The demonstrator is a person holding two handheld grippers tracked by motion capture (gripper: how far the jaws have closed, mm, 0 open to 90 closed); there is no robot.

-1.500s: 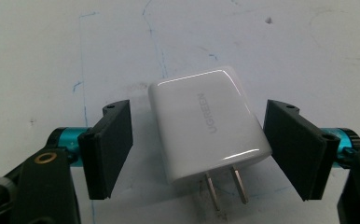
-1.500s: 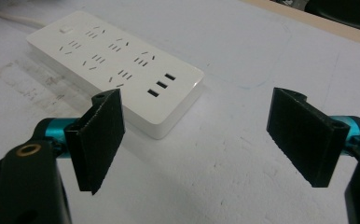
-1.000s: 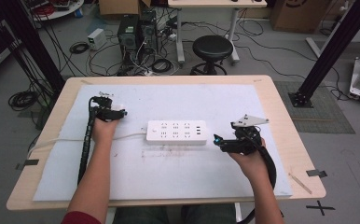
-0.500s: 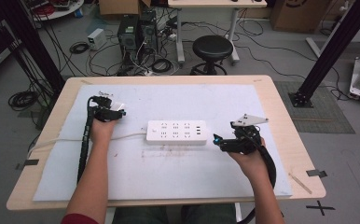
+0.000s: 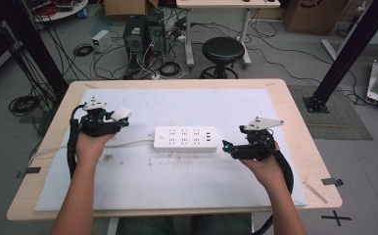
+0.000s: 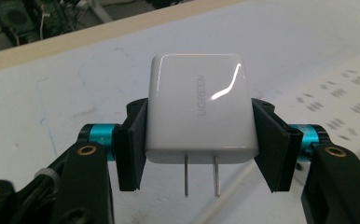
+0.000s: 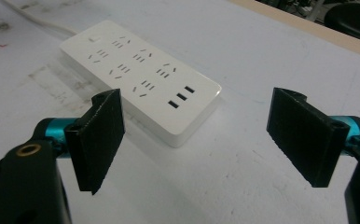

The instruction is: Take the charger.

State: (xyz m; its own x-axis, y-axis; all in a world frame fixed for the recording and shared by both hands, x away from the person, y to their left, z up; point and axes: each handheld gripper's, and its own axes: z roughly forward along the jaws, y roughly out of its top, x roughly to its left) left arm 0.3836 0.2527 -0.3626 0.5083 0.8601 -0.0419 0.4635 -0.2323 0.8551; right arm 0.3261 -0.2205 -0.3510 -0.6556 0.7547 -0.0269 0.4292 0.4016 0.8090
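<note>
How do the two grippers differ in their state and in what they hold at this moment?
The left gripper is shut on a white charger; the right gripper stands wide open with nothing between its fingers. The left gripper holds the charger above the mat, prongs toward the camera; the right gripper waits beside the power strip. Both have black fingers and blue collars.

White mat covers wooden table, faint stains near front middle. Black round stool behind table. Desktop PC tower on floor, cable tangle beside it. Black tape cross on floor, right front.
</note>
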